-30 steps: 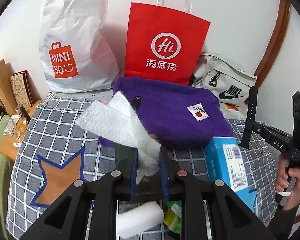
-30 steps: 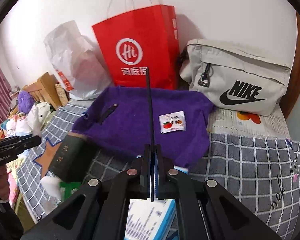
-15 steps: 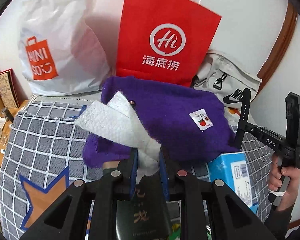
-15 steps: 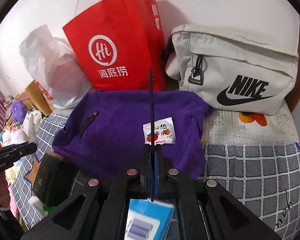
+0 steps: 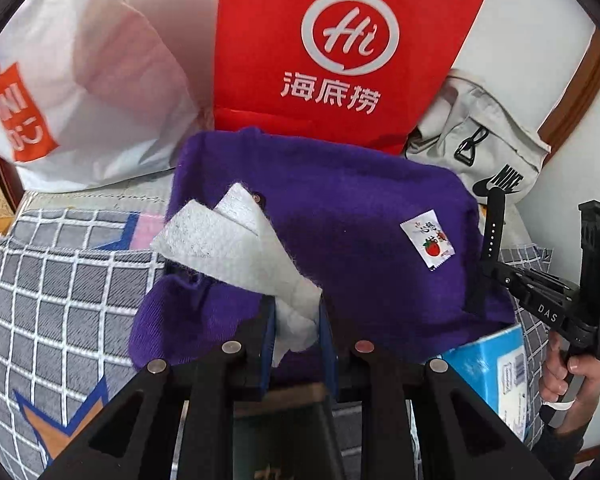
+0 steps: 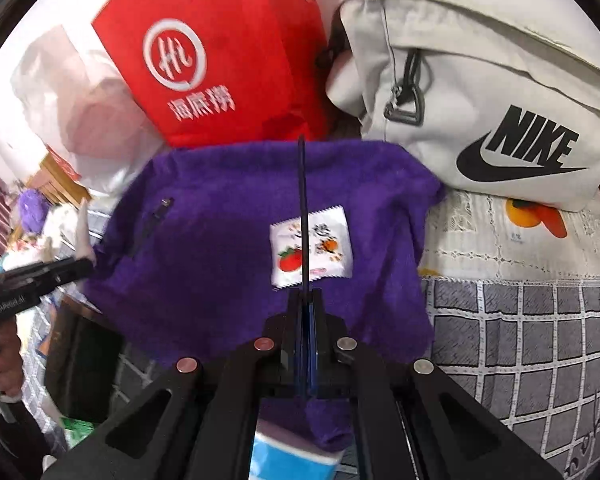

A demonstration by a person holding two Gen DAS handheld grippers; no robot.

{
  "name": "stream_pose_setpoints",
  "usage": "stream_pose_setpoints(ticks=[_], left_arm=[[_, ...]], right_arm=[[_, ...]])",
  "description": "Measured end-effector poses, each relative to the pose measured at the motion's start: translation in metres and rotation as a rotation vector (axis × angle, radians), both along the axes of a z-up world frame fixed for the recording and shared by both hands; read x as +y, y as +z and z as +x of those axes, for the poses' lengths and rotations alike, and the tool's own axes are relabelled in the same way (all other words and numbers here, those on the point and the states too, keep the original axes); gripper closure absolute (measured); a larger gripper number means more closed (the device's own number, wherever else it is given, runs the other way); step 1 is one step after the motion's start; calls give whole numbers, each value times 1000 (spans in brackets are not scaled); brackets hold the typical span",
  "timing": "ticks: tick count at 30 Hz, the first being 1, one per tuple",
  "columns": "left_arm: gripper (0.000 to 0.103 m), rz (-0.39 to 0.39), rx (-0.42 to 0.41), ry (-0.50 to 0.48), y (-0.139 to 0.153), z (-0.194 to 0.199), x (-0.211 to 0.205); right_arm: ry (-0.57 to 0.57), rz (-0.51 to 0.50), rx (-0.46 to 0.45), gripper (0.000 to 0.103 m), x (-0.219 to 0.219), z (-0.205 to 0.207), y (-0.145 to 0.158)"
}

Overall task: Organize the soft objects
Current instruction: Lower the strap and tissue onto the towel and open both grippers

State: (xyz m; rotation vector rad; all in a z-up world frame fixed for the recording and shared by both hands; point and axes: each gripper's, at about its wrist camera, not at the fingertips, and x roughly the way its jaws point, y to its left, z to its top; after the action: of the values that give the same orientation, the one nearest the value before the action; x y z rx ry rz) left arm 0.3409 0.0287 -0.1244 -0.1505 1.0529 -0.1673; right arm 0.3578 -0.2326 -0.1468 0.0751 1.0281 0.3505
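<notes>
Left gripper point(image 5: 296, 322): jaws clamped on a white tissue point(image 5: 228, 248), trailing up-left over the purple towel's point(image 5: 360, 240) near-left corner. Right gripper point(image 6: 306, 312): jaws pinched on a thin black strap point(image 6: 302, 216), pointing straight across the towel's middle, nearer the sachet point(image 6: 312, 246).

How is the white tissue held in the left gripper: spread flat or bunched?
Bunched: the white tissue is pinched between the left gripper fingers and fans out above the purple cloth.
</notes>
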Motion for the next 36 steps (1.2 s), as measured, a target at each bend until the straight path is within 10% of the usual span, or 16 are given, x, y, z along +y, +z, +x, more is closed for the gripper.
stream_pose_setpoints(ticks=[27, 36], left_arm=[[80, 2, 145, -24, -42, 34, -6], [53, -11, 120, -18, -20, 22, 1]], right_arm=[[4, -55, 65, 93, 6, 19, -29], [29, -101, 7, 55, 18, 4, -9]])
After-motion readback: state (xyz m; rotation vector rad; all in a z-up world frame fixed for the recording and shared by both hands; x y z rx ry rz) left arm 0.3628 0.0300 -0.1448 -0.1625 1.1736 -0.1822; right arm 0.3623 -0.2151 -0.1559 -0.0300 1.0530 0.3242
